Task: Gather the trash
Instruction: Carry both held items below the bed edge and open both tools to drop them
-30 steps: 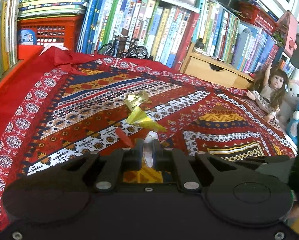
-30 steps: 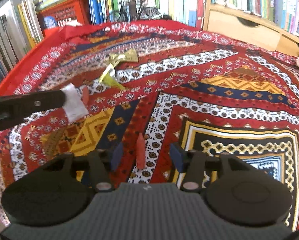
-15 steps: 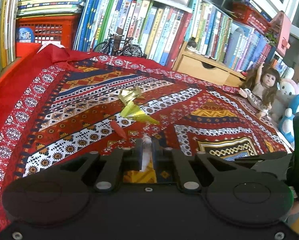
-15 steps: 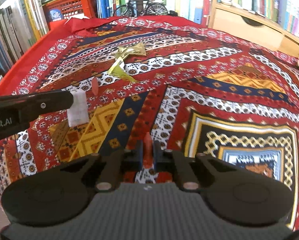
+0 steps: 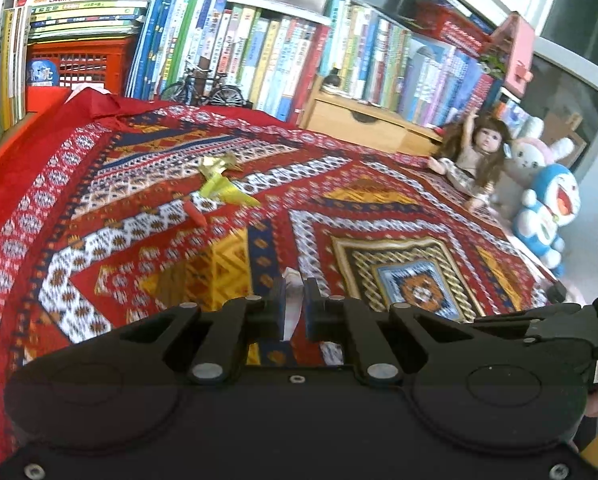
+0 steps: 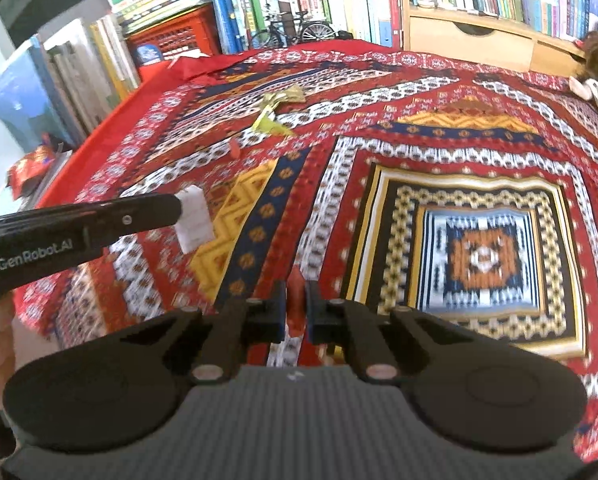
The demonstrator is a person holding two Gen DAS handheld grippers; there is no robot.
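Two pinches holding: left tool [image 5: 295,300] clamps the white paper scrap [image 6: 194,218], right tool [image 6: 296,306] the red scrap [image 6: 297,288], both above the tabletop. Best I carry them level to the bin, grip firm; yellow wrappers [image 5: 223,184] remain.

Patterned red cloth [image 5: 379,208] covers table. Behind it: packed rows of books [image 5: 259,40], red crate [image 5: 79,64], wooden drawer unit [image 5: 359,120]. Window [image 5: 571,76] at right, daylight.
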